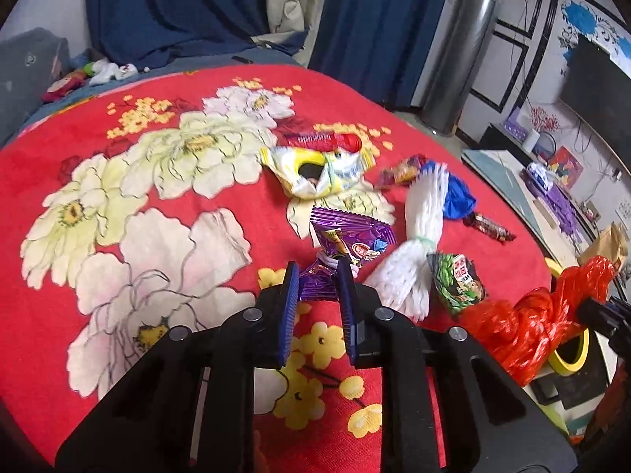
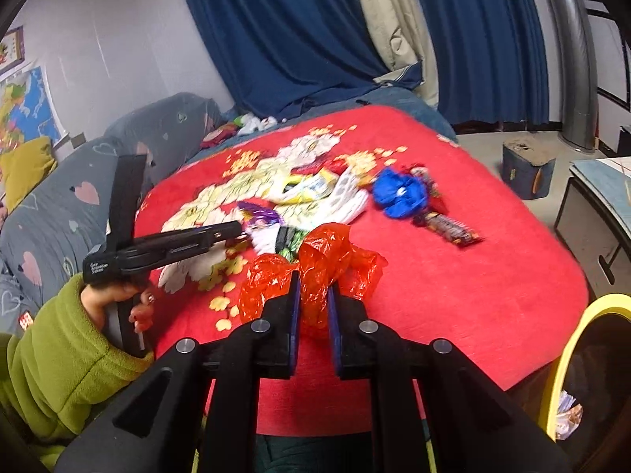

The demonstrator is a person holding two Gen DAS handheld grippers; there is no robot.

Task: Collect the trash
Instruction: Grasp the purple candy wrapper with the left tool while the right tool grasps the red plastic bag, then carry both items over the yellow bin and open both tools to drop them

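Trash lies on a red flowered blanket [image 1: 118, 126]. My left gripper [image 1: 317, 272] has its fingers on either side of a purple snack wrapper [image 1: 347, 236]; whether they pinch it is unclear. It also shows in the right wrist view [image 2: 242, 232]. My right gripper [image 2: 313, 295] is shut on a crumpled red plastic bag [image 2: 319, 260], seen from the left wrist view [image 1: 532, 315] at the blanket's right edge. Nearby lie a white foam net [image 1: 418, 216], a green packet [image 1: 459, 282], a yellow-white wrapper [image 1: 315, 169], a red tube [image 1: 323, 141], a blue scrap [image 1: 459, 197] and a dark candy bar wrapper [image 2: 449, 228].
A yellow-rimmed bin [image 2: 568, 339] stands at the blanket's right front corner, with some trash inside. A grey sofa [image 2: 59, 213] is on the left, blue curtains [image 2: 295, 31] behind. A small stool [image 2: 528, 169] and a low cabinet [image 2: 591, 213] stand to the right.
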